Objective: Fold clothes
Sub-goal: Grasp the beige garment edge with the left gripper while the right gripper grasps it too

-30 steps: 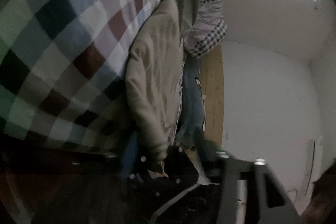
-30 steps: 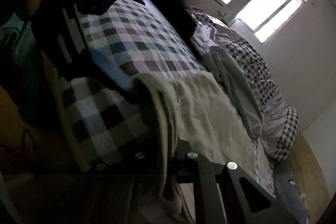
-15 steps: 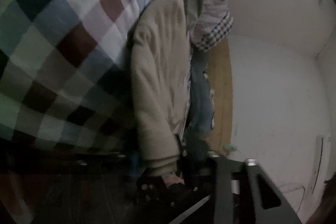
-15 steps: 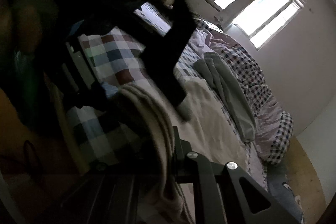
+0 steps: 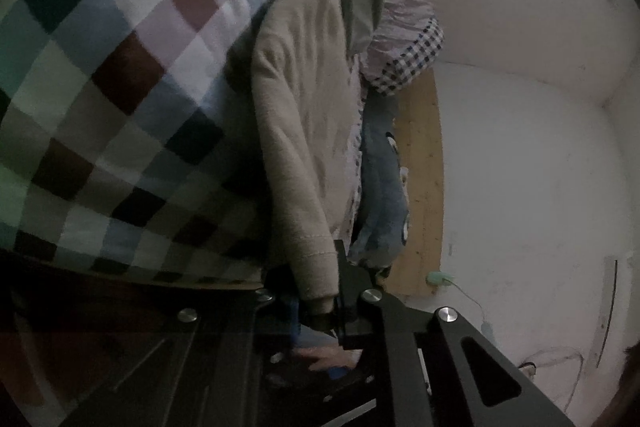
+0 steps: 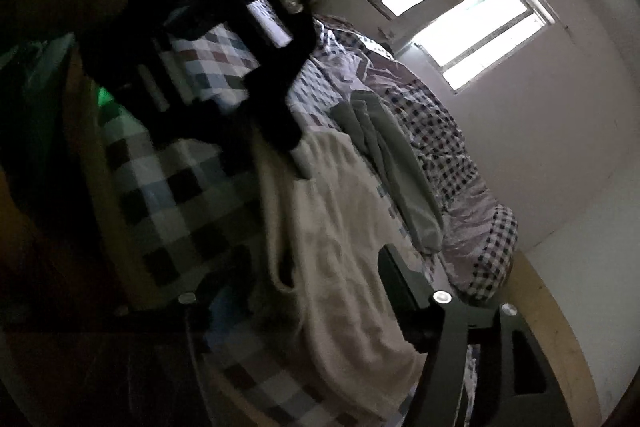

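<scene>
Left gripper [image 5: 320,291] clamped on the cuff of a beige sweater [image 5: 304,131], right gripper [image 6: 320,291] gripping its hem, sweater spread on a checked bedsheet [image 5: 120,75], grey garment [image 6: 392,163] beside it

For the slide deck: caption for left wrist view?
Left gripper pinching the ribbed cuff of a beige knit sweater on a checked bedspread.

A beige fleece garment [image 5: 304,131] lies lengthwise on the checked bedspread [image 5: 120,67], its ribbed cuff hanging past the bedspread's edge.
</scene>
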A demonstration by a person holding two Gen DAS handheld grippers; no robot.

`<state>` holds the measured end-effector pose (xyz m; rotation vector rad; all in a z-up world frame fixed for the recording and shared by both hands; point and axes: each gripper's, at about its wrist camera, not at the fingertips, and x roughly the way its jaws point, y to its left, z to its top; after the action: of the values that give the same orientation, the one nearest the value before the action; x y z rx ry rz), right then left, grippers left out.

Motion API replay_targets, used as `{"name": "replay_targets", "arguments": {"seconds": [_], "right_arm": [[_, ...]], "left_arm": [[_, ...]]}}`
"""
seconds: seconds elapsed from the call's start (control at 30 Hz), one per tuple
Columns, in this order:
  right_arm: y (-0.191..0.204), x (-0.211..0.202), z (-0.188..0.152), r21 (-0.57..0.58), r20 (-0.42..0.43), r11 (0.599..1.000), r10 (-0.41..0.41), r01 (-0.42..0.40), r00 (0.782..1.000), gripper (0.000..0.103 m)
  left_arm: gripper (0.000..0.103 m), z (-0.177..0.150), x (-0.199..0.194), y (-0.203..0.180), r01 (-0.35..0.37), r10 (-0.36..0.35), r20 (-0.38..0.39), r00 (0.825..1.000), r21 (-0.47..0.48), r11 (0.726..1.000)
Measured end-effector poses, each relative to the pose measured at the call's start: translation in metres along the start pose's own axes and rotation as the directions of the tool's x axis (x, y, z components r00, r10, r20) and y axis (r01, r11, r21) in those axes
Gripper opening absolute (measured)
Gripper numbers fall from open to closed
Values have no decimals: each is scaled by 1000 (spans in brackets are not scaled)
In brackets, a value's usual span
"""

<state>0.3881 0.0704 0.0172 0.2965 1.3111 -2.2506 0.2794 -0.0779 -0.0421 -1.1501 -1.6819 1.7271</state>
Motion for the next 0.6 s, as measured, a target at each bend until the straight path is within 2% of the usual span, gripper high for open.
{"name": "replay_targets", "arguments": {"seconds": [0.07, 0.33, 0.43, 0.6], "right_arm": [[3, 2, 0, 13, -28, 998, 62, -61, 998, 71], [13, 20, 9, -56, -32, 998, -36, 35, 999, 71], [16, 27, 12, -82, -32, 994, -73, 70, 997, 70], [31, 37, 12, -139, -28, 987, -86, 81, 996, 70]], "left_arm": [[11, -1, -2, 0, 22, -22, -5, 1000, -3, 1000], [11, 1, -7, 10, 48, -50, -31, 998, -63, 997], [11, 1, -9, 10, 37, -39, -36, 999, -59, 998], [11, -3, -18, 7, 55, -57, -33, 998, -46, 997]]}}
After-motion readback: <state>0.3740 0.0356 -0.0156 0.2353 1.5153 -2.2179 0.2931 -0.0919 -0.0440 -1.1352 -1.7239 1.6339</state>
